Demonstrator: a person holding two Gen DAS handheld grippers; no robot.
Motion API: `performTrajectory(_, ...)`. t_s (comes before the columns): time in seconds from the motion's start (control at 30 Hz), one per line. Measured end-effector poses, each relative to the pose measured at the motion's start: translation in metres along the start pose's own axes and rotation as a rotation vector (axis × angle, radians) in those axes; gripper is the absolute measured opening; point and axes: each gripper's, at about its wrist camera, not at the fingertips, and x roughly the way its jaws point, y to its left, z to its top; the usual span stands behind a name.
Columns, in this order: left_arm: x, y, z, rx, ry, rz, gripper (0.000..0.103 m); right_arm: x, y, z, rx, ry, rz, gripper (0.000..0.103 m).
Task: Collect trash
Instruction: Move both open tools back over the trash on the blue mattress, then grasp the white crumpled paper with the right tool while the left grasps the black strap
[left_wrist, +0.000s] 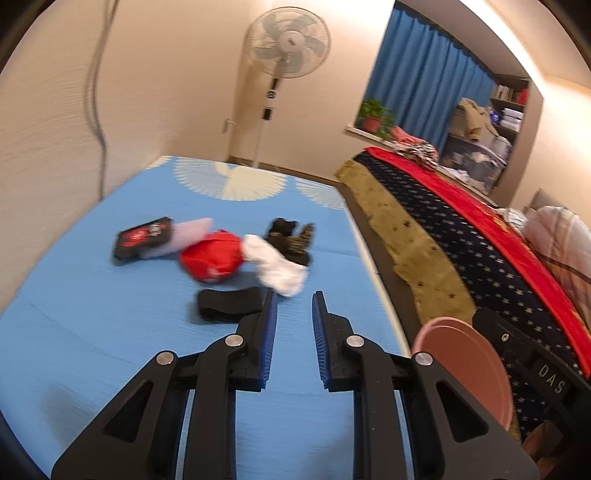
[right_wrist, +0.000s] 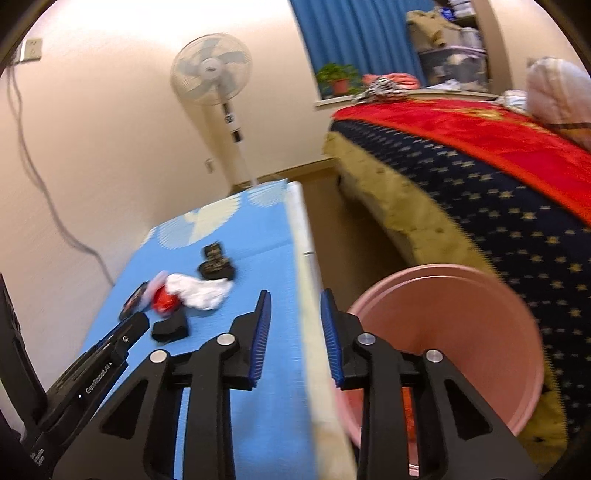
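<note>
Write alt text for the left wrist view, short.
The left gripper, jaws apart and empty, points over a blue mat toward scattered trash: a black strip, white crumpled paper, a red wrapper and a black packet. A pink bin sits at right.

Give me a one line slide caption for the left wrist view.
Empty left gripper with jaws apart faces scattered trash on the blue table, pink bin alongside.

The left gripper (left_wrist: 294, 297), black with blue ribbed pads, points forward and a bit down. Its jaws stand a little apart with nothing between them. The right gripper (right_wrist: 293, 297) looks the same: tilted down, jaws a little apart, holding nothing.
</note>
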Motion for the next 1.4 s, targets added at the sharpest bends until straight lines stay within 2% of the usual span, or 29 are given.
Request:
performTrajectory(0.2,0.008,0.024,0.008,-0.046,-0.009,0.059,0.020,0.038,0.027,-0.002,-0.012,0.046,0.107,0.024)
performTrajectory(0.4,0.032,0.055,0.005,-0.143,0.040,0.135,0.020,0.072,0.042,-0.003,-0.003,0.084,0.152,0.024)
performTrajectory(0.5,0.047,0.068,0.003,-0.197,0.087,0.132,0.021,0.086,0.045,-0.004,0.016,0.106,0.166,0.026)
performTrajectory(0.6,0.058,0.071,0.003,-0.216,0.111,0.114,0.032,0.101,0.046,-0.005,0.039,0.134,0.189,0.027)
performTrajectory(0.73,0.066,0.068,0.006,-0.206,0.122,0.104,0.032,0.118,0.052,-0.004,0.047,0.159,0.211,0.031)
performTrajectory(0.83,0.075,0.073,0.006,-0.208,0.173,0.110,0.032,0.130,0.058,-0.005,0.056,0.174,0.217,0.036)
performTrajectory(0.9,0.079,0.081,0.001,-0.252,0.199,0.094,0.024,0.138,0.062,-0.006,0.062,0.183,0.215,0.038)
performTrajectory(0.93,0.080,0.083,0.000,-0.264,0.204,0.092,0.014,0.142,0.064,-0.006,0.066,0.189,0.216,0.038)
performTrajectory(1.07,0.068,0.089,0.004,-0.277,0.156,0.134,0.009,0.152,0.070,-0.007,0.072,0.210,0.220,0.039)
performTrajectory(1.23,0.055,0.096,0.011,-0.294,0.117,0.180,0.009,0.166,0.073,-0.010,0.074,0.251,0.189,0.038)
performTrajectory(1.3,0.054,0.098,0.012,-0.295,0.116,0.184,0.009,0.170,0.075,-0.012,0.063,0.269,0.176,0.029)
performTrajectory(1.37,0.052,0.101,0.013,-0.300,0.114,0.189,0.009,0.174,0.078,-0.013,0.044,0.289,0.182,0.005)
performTrajectory(1.4,0.051,0.102,0.013,-0.303,0.112,0.191,0.009,0.173,0.080,-0.014,0.037,0.287,0.180,0.005)
